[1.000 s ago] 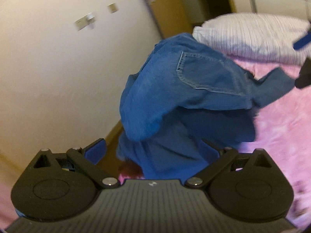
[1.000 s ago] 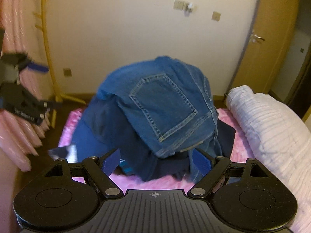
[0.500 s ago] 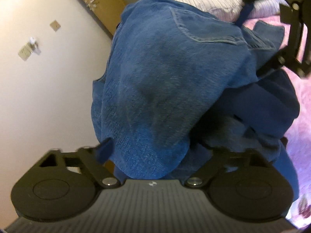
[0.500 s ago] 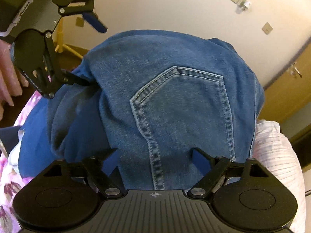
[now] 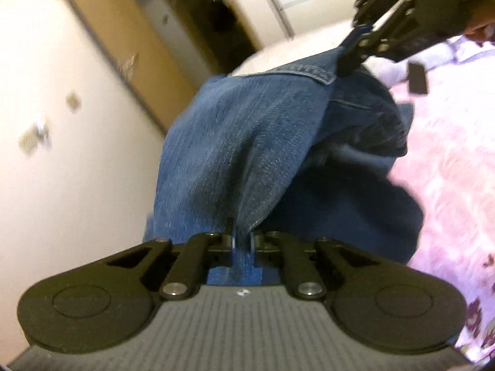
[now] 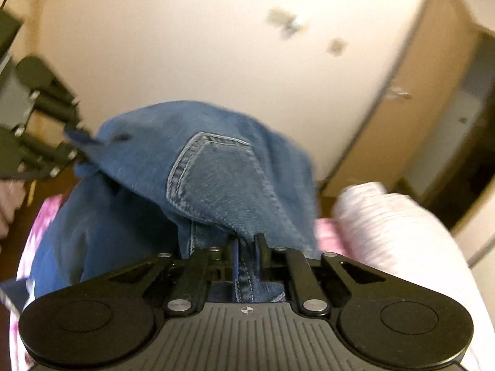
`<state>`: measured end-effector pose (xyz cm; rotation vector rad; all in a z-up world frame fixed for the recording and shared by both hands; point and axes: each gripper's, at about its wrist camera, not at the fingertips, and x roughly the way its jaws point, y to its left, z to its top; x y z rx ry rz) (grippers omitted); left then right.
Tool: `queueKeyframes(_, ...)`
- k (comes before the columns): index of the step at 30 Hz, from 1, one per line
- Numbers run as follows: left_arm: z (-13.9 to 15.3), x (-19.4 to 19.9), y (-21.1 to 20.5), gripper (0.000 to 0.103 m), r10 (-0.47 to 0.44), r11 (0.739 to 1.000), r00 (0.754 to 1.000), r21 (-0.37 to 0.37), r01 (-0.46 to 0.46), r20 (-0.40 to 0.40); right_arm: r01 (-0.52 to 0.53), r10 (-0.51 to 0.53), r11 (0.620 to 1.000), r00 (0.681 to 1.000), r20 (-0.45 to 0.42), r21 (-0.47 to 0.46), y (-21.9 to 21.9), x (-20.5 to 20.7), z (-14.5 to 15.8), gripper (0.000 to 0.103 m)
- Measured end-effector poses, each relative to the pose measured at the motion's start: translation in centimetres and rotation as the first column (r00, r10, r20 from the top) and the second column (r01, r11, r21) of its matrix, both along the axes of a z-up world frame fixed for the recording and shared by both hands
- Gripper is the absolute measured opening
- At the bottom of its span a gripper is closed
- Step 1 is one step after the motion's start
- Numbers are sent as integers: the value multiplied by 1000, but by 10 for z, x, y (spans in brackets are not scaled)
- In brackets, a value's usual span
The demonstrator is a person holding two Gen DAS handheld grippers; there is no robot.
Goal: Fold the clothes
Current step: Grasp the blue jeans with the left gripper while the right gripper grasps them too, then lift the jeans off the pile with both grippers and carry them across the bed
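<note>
Item: blue jeans (image 5: 241,142), heaped on my pink bedspread (image 5: 448,185). My left gripper (image 5: 243,241) has just closed, pinching denim. My right gripper (image 6: 247,247) likewise, clamped on a seam.

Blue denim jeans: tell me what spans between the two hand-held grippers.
Only the blue denim jeans stretch from the right hand-held gripper to the left hand-held gripper, shown in the right wrist view.

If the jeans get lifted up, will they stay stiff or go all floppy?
Probably floppy: the jeans already sag in folds between the left gripper and right gripper. They look thick, so likely heavy. Both grippers pinch just an edge, so most would hang down.
</note>
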<state>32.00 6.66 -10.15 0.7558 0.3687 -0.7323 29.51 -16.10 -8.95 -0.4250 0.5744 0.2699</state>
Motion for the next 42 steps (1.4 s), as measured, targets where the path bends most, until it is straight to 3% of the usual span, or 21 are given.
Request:
queueKeyframes(5, 42, -69, -36, 5, -139, 989, 986, -30, 142, 89, 116, -119, 992, 989, 91, 40, -52, -64, 36, 7)
queueKeyframes(8, 58, -123, -65, 5, -226, 972, 969, -35, 231, 102, 182, -187, 982, 976, 110, 55, -87, -121, 51, 6)
queueKeyframes(12, 69, -203, -104, 5, -345, 937, 933, -23, 348, 100, 272, -280, 959, 954, 105, 82, -130, -225, 57, 7)
queueKeyframes(15, 65, -270, -133, 5, -445, 895, 893, -7, 446, 63, 347, -353, 934, 934, 57, 88, -161, -312, 50, 7)
queueKeyframes(18, 47, -335, -161, 5, -554, 833, 832, 5, 554, -24, 434, -434, 897, 901, -22, 78, -184, -398, 30, 7)
queueKeyframes(22, 11, -406, -189, 5, -669, 733, 725, 16, 680, -163, 558, -545, 829, 823, -160, 48, -196, -491, -10, 7)
queueKeyframes(25, -16, -441, -203, 5, -731, 646, 634, 40, 762, -252, 628, -606, 778, 757, -243, 16, -187, -547, -35, 6)
queueKeyframes(28, -32, -456, -210, 5, -785, 561, 548, 44, 827, -290, 692, -661, 722, 695, -281, 14, -181, -593, -44, 6)
queueKeyframes(30, -25, -455, -213, 5, -815, 513, 504, 49, 857, -285, 723, -690, 690, 667, -280, 22, -175, -600, -35, 6)
queueKeyframes(33, -6, -446, -232, 5, -855, 464, 461, 46, 885, -239, 762, -728, 647, 631, -269, 36, -167, -603, -16, 6)
queueKeyframes(35, 15, -438, -239, 5, -881, 430, 427, 31, 902, -201, 773, -744, 634, 621, -244, 35, -158, -596, 3, 6)
queueKeyframes(39, 59, -425, -238, 5, -935, 341, 336, -22, 940, -114, 796, -781, 605, 600, -173, 30, -147, -592, 38, 7)
queueKeyframes(42, 86, -419, -254, 5, -952, 302, 300, -35, 953, -63, 824, -817, 566, 566, -112, 37, -137, -603, 67, 7)
